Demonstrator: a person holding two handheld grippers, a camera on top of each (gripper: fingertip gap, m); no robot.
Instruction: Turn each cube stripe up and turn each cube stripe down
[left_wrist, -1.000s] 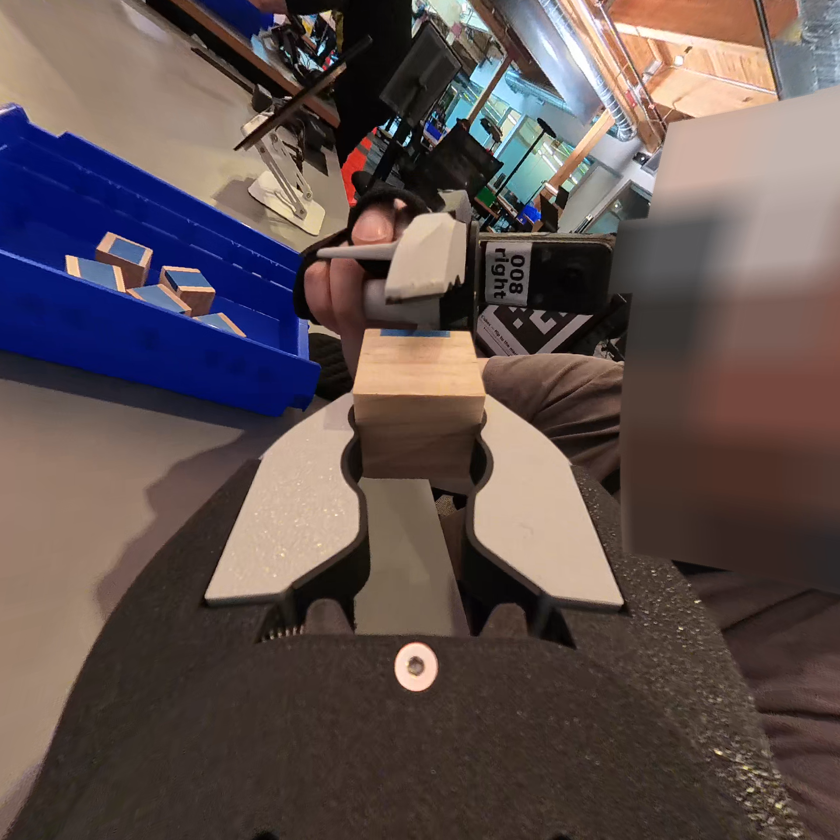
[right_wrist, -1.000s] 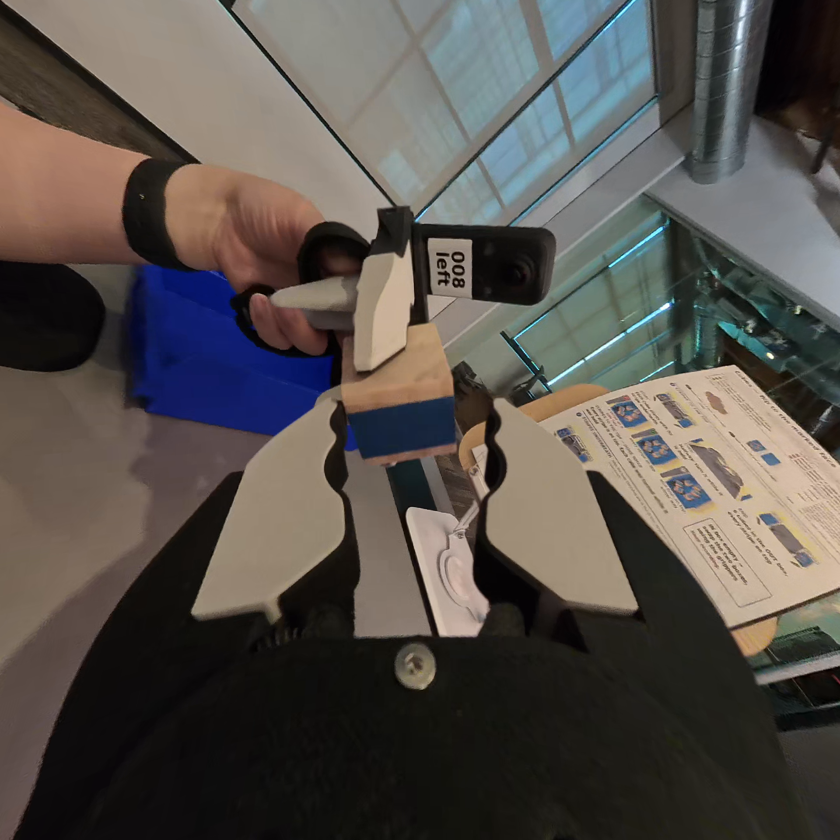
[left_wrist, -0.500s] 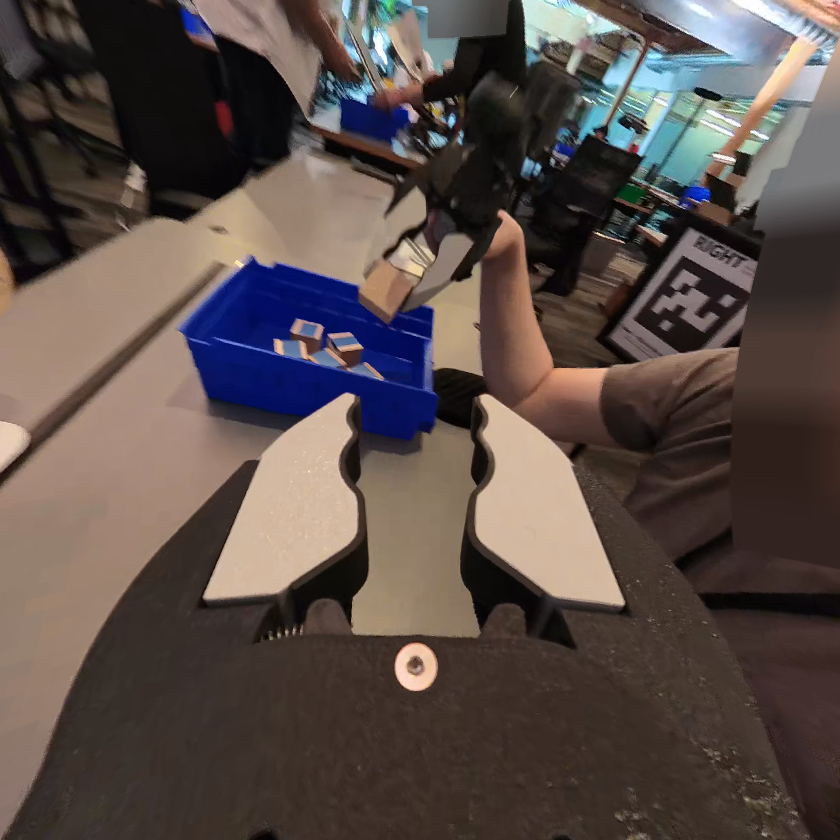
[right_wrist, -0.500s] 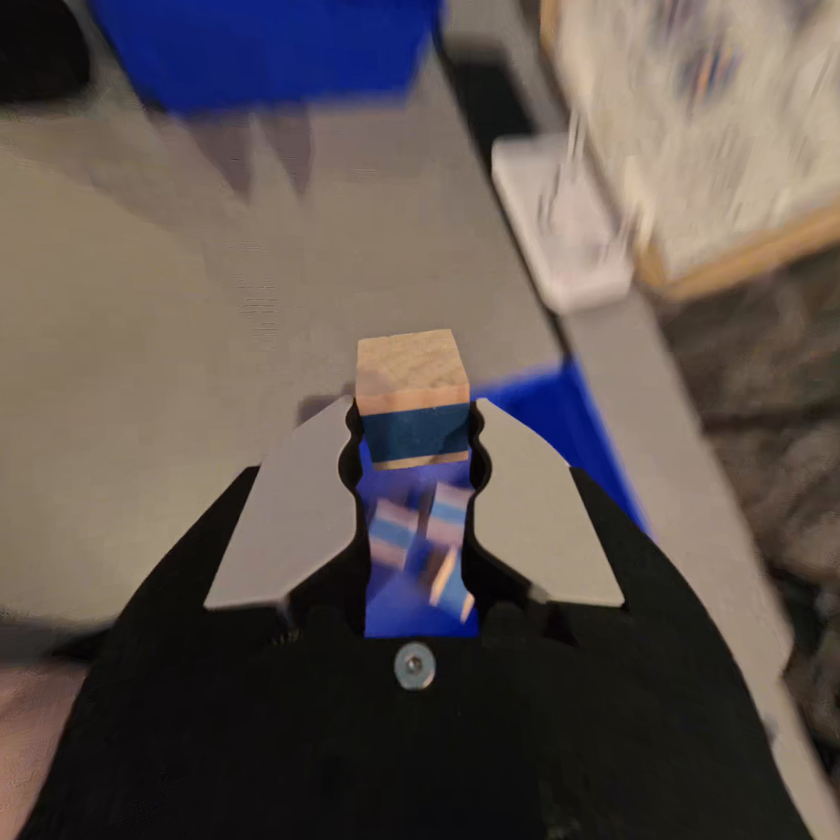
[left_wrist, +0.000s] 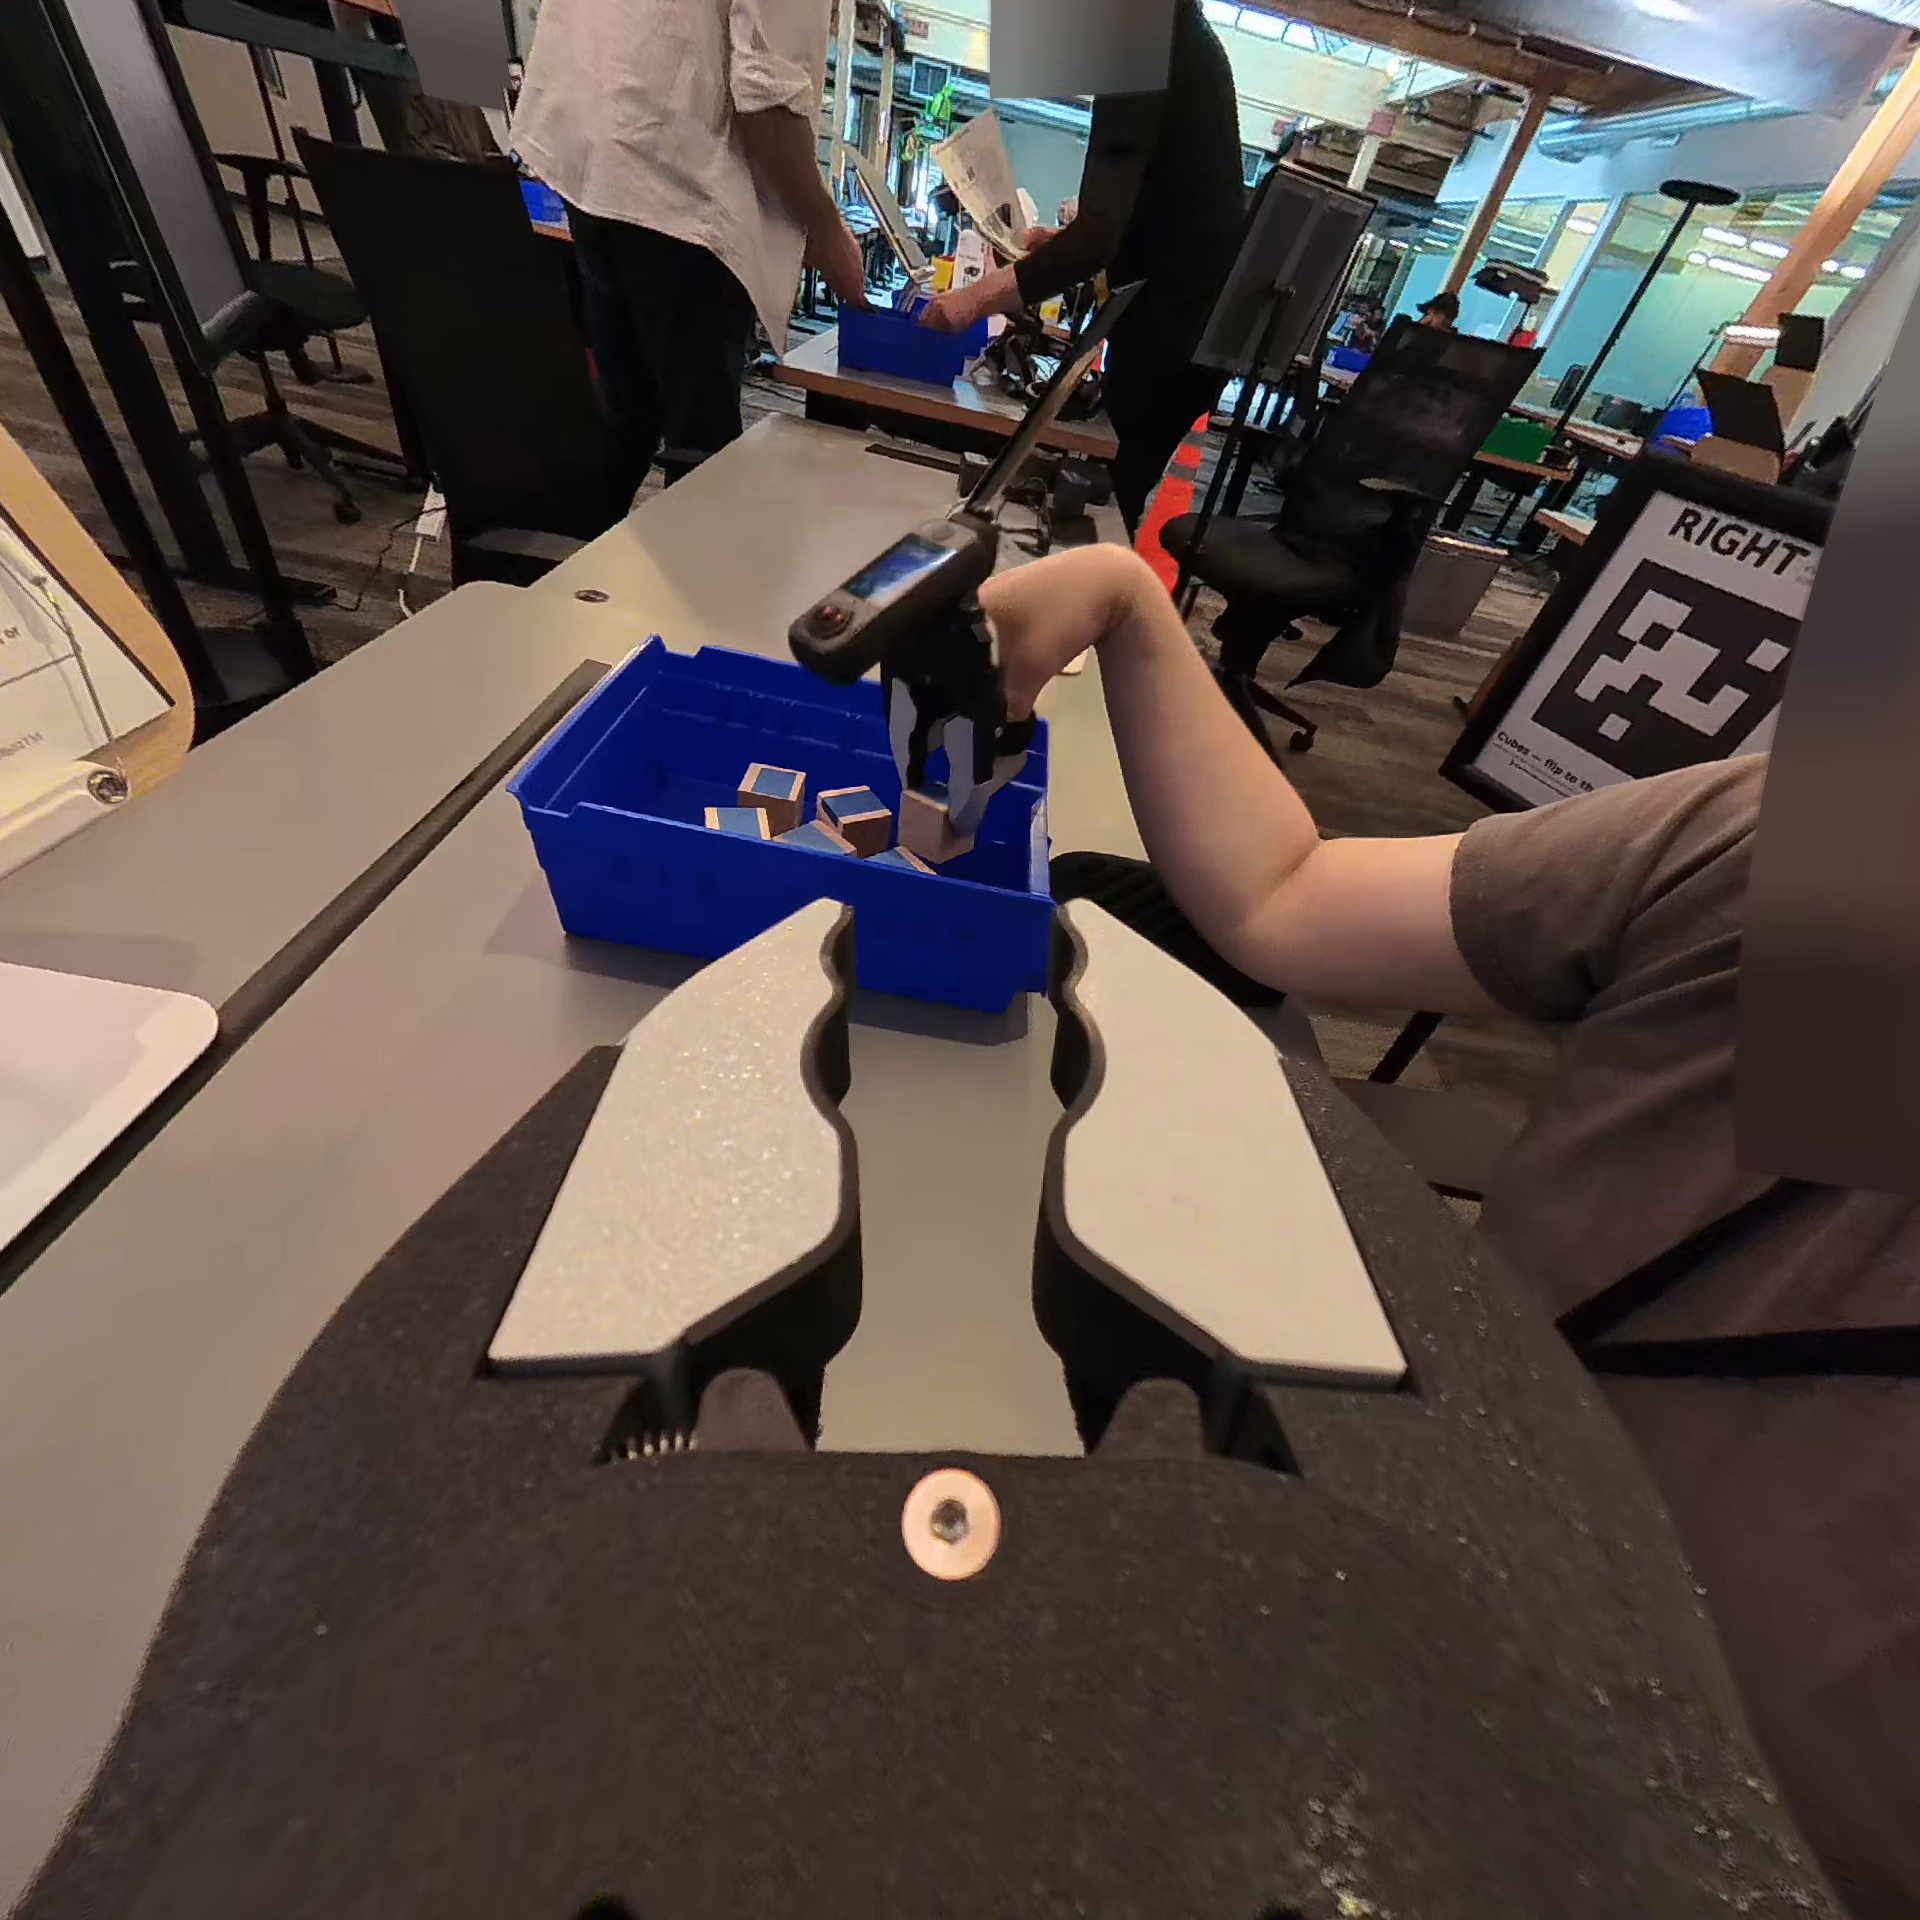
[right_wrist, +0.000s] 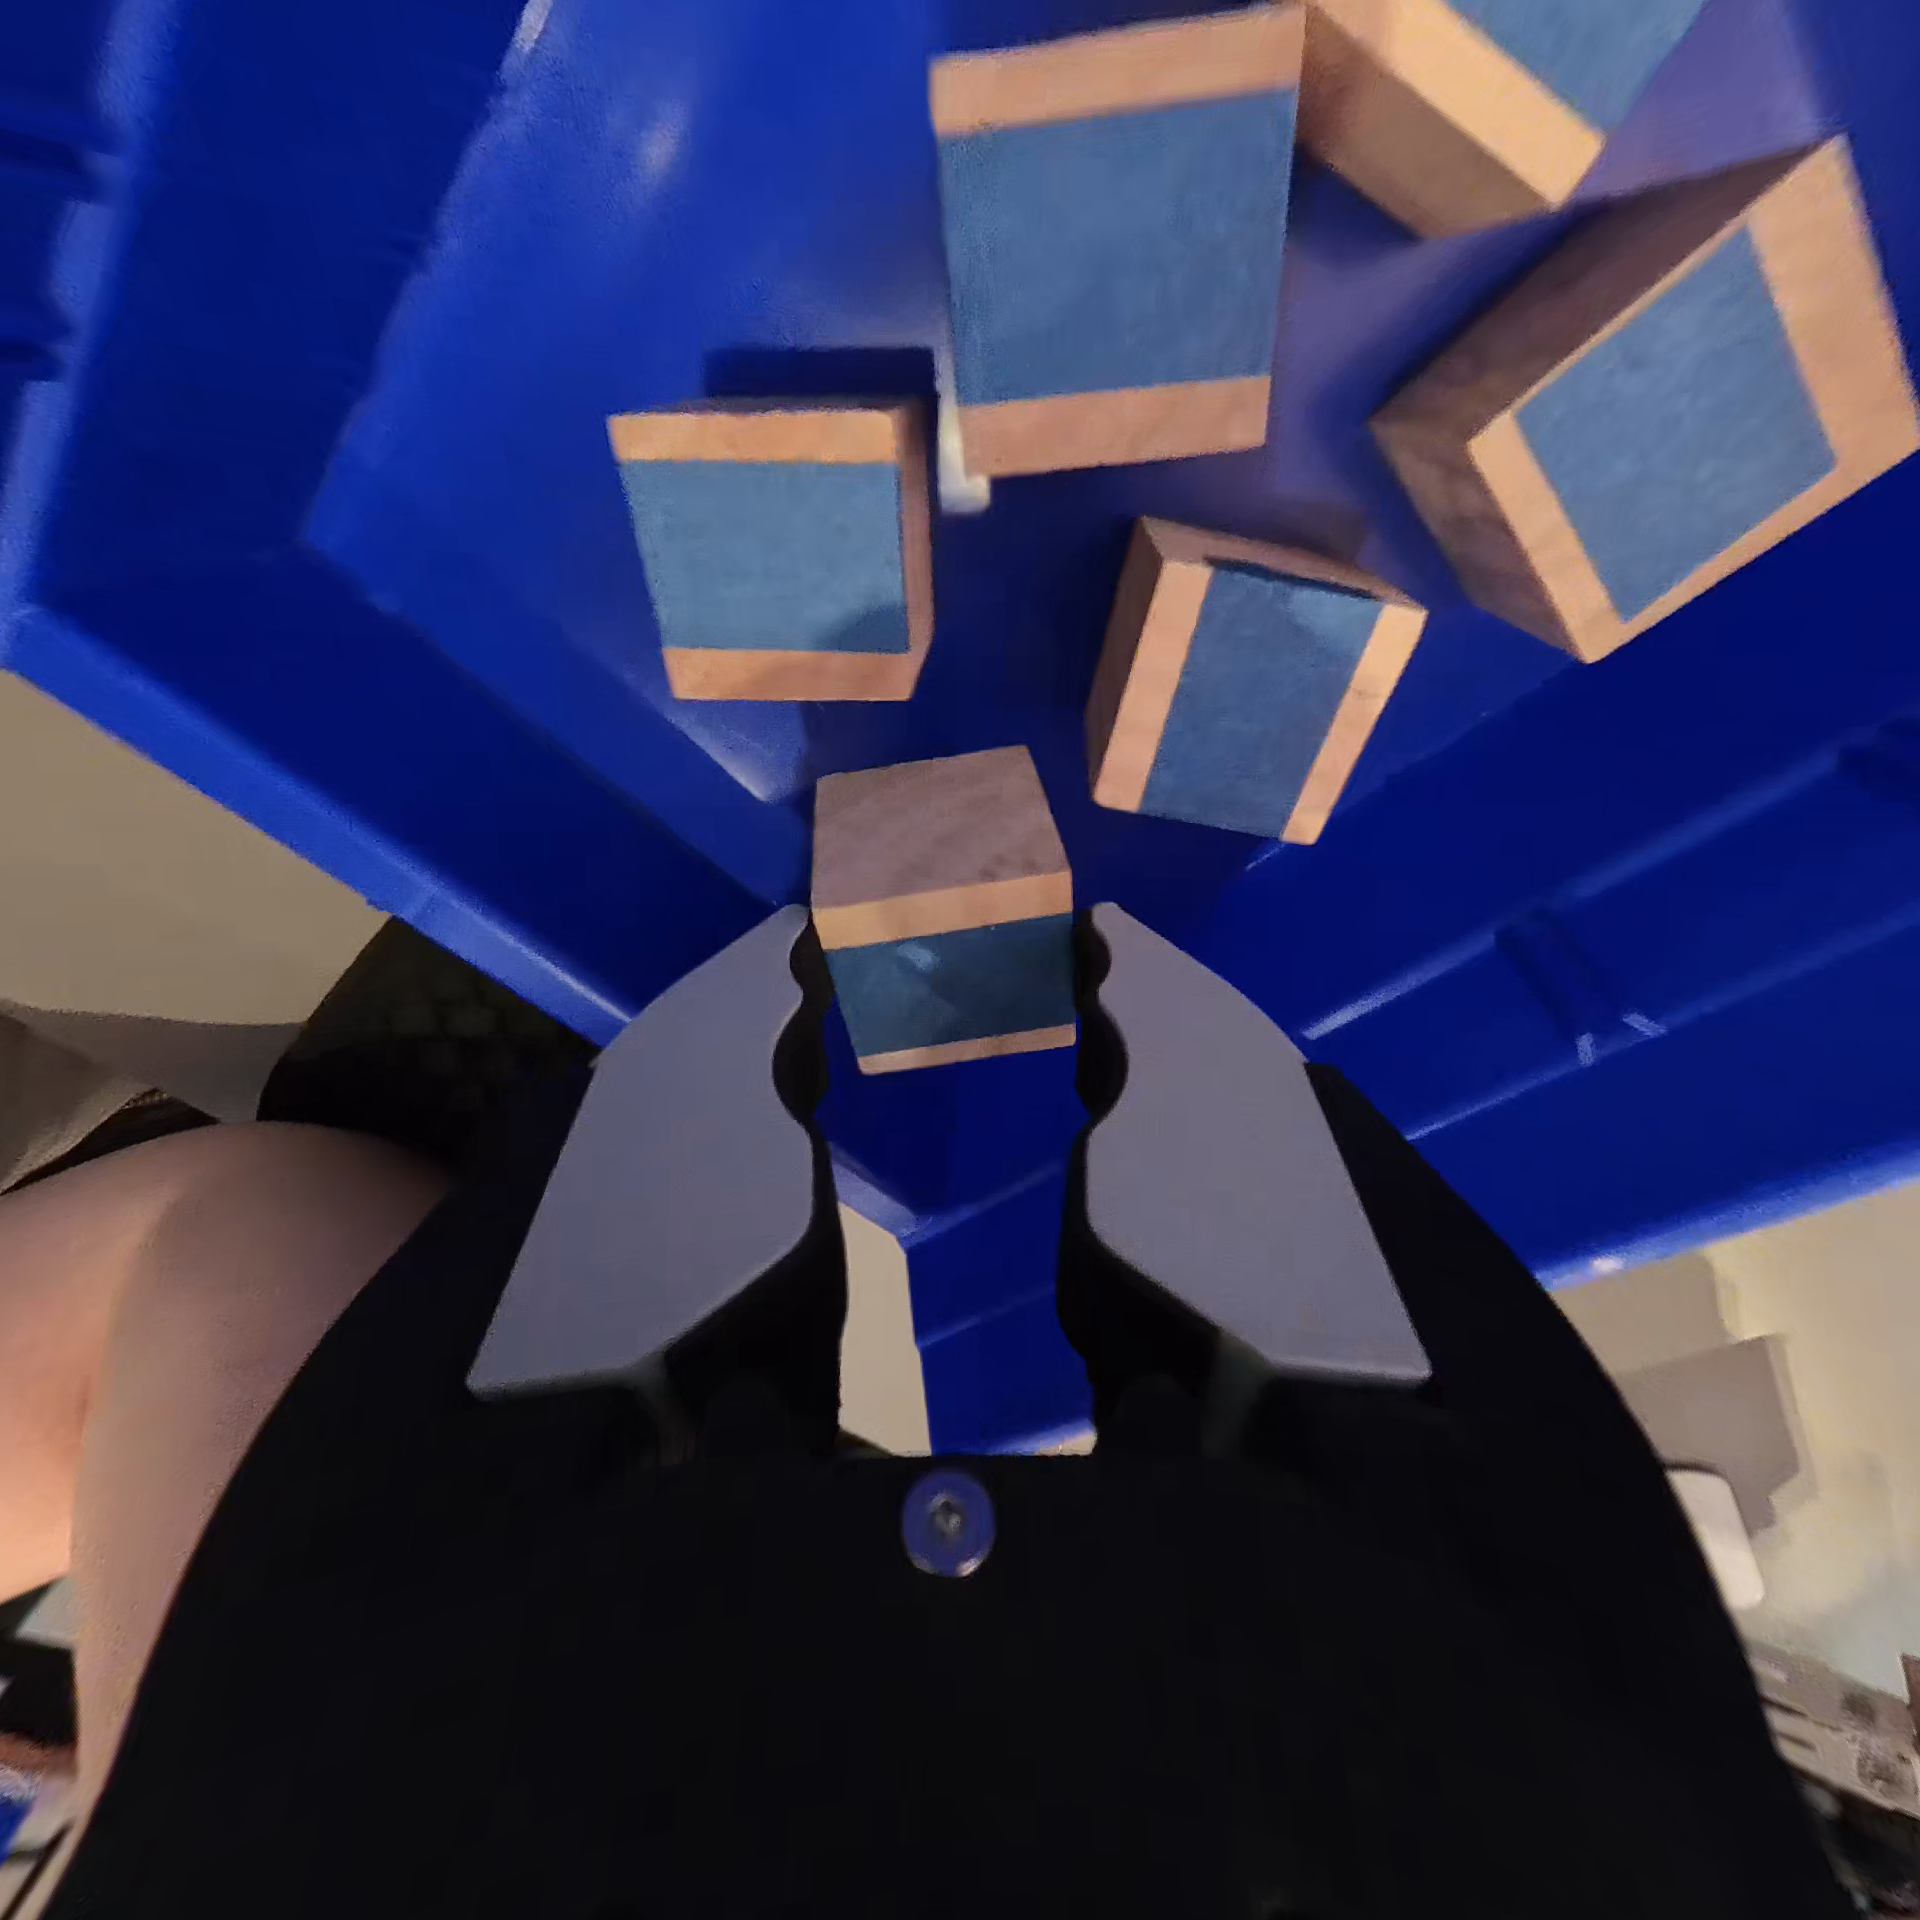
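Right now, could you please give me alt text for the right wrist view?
The right gripper holds a wooden cube with a blue stripe above a blue bin. Several more striped cubes lie in the bin.

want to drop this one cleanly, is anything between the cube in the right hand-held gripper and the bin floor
Nothing visible does. The cube in the right hand-held gripper hangs over bare bin floor; the nearest loose cubes lie beyond, off to each side.

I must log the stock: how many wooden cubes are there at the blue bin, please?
6. One is gripped by the right tongs over the bin; five lie inside. Others may be hidden.
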